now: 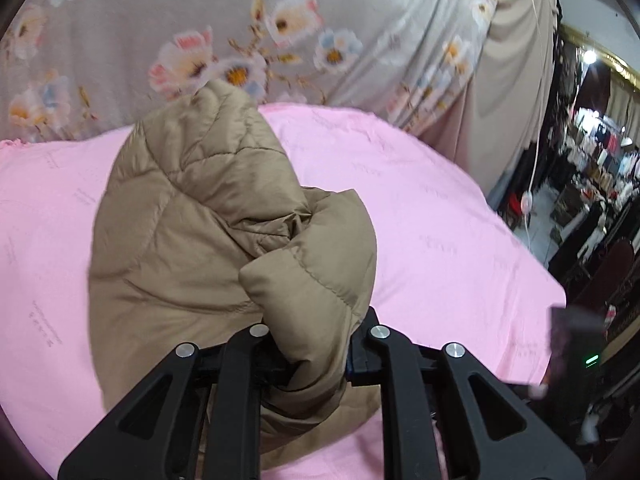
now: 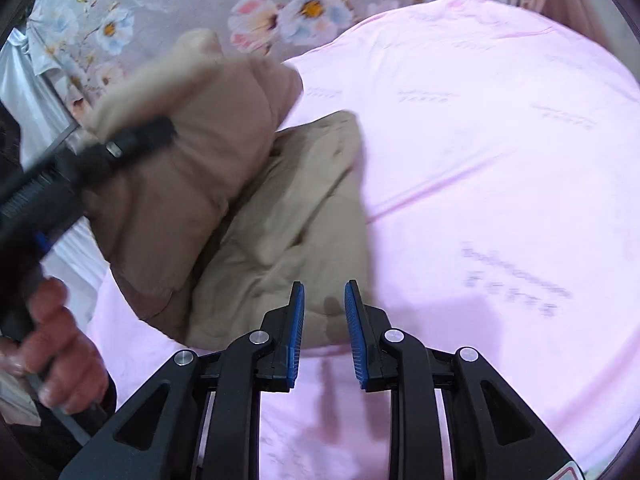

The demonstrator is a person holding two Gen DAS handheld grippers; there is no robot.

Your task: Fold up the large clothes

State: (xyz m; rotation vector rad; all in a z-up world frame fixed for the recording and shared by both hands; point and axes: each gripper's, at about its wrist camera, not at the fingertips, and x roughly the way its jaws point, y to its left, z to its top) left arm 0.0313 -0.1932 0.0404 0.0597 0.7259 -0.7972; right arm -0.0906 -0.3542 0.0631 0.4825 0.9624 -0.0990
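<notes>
A tan quilted puffer jacket [image 1: 208, 232] lies bunched on the pink bed sheet [image 1: 420, 208]. My left gripper [image 1: 316, 332] is shut on a thick padded fold of it, and the cloth hides the pads. In the right wrist view the jacket [image 2: 288, 232] lies left of centre, partly lifted and blurred. The left gripper [image 2: 120, 148] reaches into it from the left, held by a person's hand [image 2: 60, 340]. My right gripper [image 2: 324, 292] hovers over the jacket's near edge. Its blue pads [image 2: 297, 320] stand apart with nothing between them.
A grey floral cloth [image 1: 200, 20] hangs behind the bed, with a beige curtain [image 1: 508, 100] to its right. Past the bed's right edge is a dark room with cluttered shelves [image 1: 592, 168]. A black device with a green light [image 1: 576, 344] stands near that edge. The pink sheet [image 2: 480, 160] spreads out to the right of the jacket.
</notes>
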